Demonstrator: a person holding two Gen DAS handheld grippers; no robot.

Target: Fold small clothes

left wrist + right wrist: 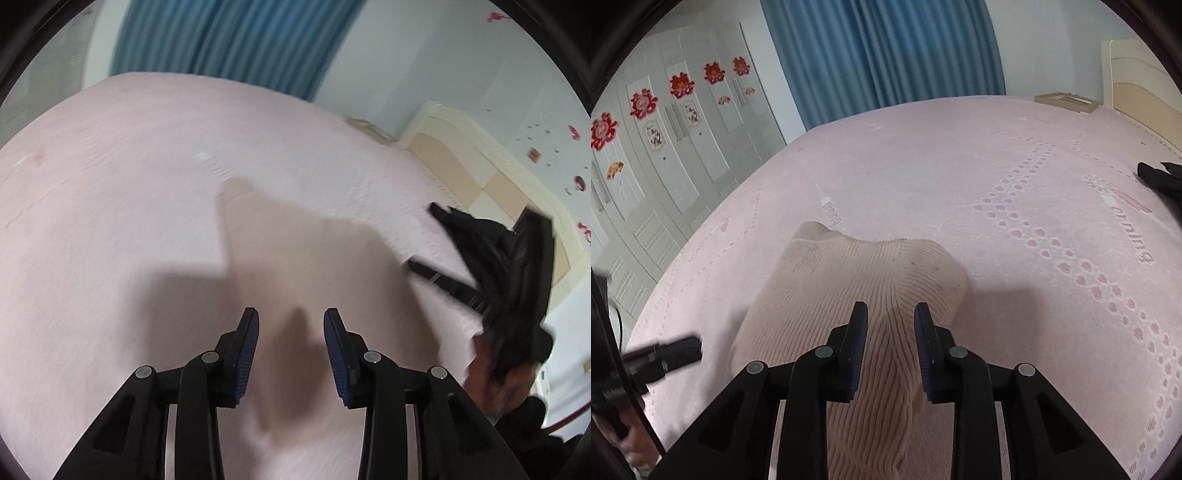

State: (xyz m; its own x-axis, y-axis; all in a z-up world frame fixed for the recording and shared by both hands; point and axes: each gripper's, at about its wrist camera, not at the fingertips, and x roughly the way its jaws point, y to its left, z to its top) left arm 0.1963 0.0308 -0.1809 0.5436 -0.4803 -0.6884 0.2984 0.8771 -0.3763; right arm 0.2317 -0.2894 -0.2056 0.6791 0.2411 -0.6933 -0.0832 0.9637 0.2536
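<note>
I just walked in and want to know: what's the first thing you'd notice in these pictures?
A beige knitted garment lies on the big pink bed, right in front of the open right claw. Behind the bed hangs a bright blue curtain, and red flower decorations dot the white wardrobe doors on the left.

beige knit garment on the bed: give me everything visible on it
The beige knit garment is a ribbed, soft-looking piece, pale peach-beige, lying on the pink bedspread. Its far edge is uneven, with a raised corner at far left and a rounded hump to the right. A few small dark flecks dot the knit. It runs back under the right tool, whose jaws stand open above it, gripping nothing. The left tool is also open over it; that view is blurred.
</note>
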